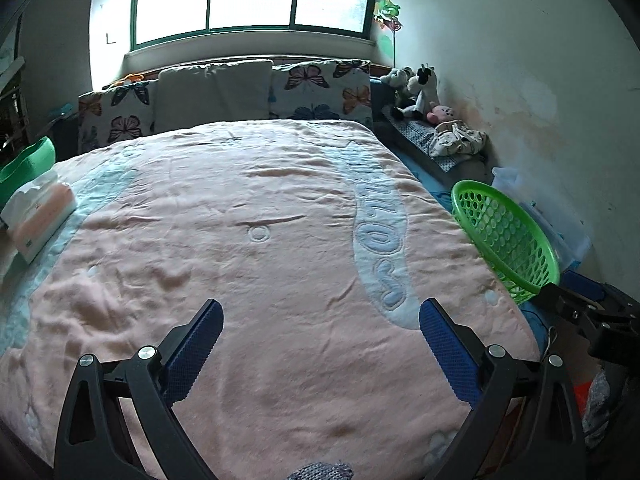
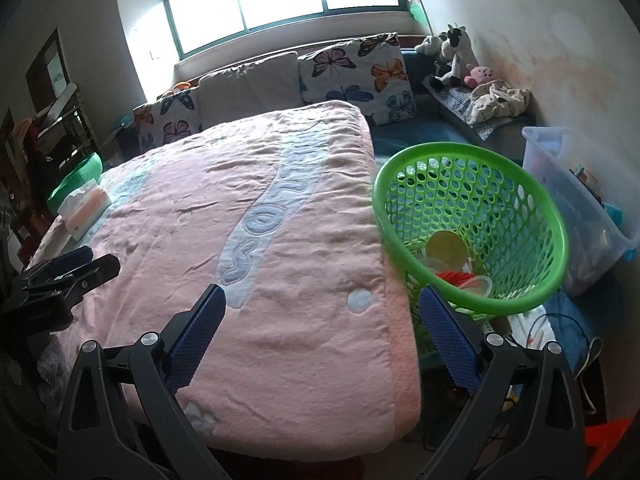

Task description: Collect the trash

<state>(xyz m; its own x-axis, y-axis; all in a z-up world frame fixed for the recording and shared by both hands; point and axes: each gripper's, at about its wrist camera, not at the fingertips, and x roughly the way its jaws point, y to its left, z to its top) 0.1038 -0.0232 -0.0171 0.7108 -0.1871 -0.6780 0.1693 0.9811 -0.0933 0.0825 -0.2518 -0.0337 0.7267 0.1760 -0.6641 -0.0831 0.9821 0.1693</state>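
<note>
Bed (image 2: 280, 260) fills both views, covered by a pink blanket (image 1: 240, 240) with pale lettering. Three pillows (image 1: 216, 92) line its far edge, at 12 o'clock. Clear plastic bin (image 2: 568, 184) sits by the wall at 3 o'clock in the right wrist view. Green basket (image 2: 472, 224) stands tilted beside the bed's right edge, holding the collected trash (image 2: 448, 252) (a yellow round piece, something red, clear cups). Tissue pack (image 1: 38, 216) lies on the blanket at 9 o'clock. Left hand-held gripper (image 1: 320, 324): jaws spread wide, nothing between. Right hand-held gripper (image 2: 322, 312): jaws spread wide, empty, near the basket.
</note>
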